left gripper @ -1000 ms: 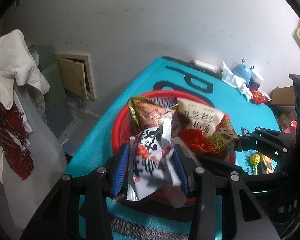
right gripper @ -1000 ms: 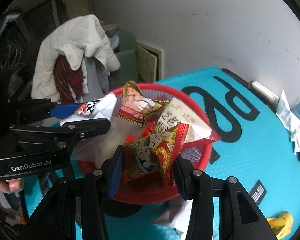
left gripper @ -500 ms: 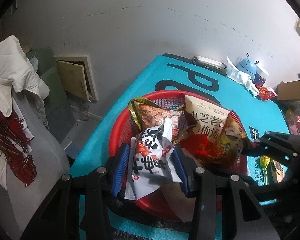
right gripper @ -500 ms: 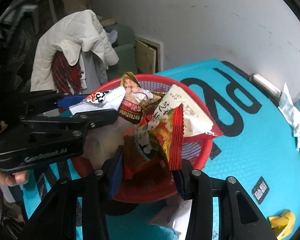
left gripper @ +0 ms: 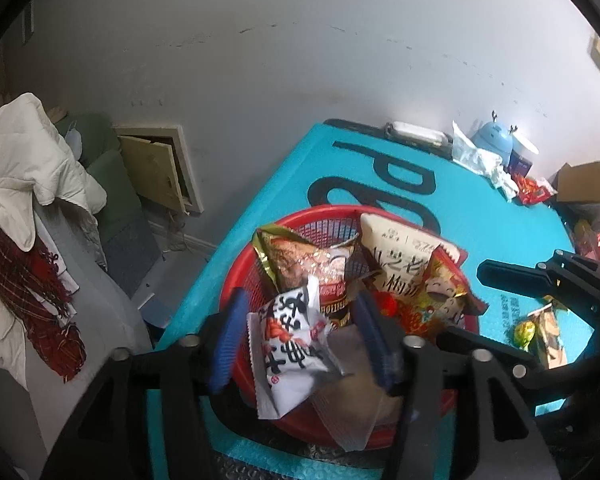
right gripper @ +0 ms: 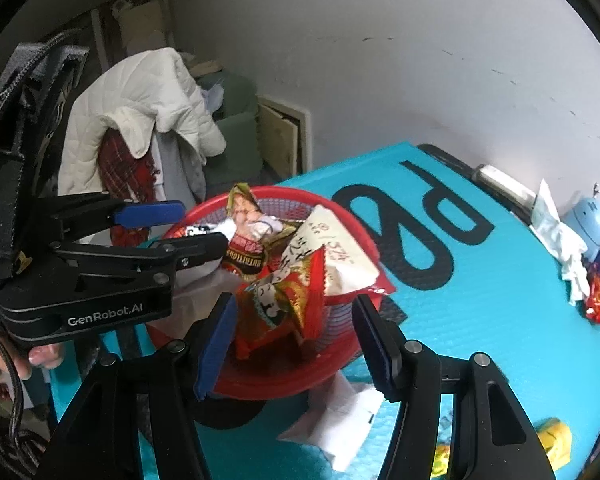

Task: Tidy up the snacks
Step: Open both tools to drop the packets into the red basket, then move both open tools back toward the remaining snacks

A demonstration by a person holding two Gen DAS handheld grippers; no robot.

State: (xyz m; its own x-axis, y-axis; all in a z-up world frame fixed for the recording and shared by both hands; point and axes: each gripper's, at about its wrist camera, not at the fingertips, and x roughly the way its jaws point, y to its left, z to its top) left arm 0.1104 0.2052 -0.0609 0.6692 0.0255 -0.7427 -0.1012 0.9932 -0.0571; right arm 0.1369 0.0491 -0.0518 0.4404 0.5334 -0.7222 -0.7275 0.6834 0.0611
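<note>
Left wrist view shows your left gripper [left gripper: 300, 336] over the red basket [left gripper: 240, 280] on the blue mat [left gripper: 284, 184]. Its jaws have just been opening. The white snack packet [left gripper: 292, 340] sits between the blue pads [left gripper: 230, 336], but the pads are off it now, so it is dropping into the basket. In the right wrist view your right gripper [right gripper: 296, 340] has just been opening too. The red snack packet [right gripper: 280, 304] lies loose between its fingers, on top of the other snacks in the basket. You are at the letting-go step, I think. Next, lift both grippers up and clear without catching a packet. Then go for the yellow wrapped snack [right gripper: 556, 444] on the mat near the right gripper
</note>
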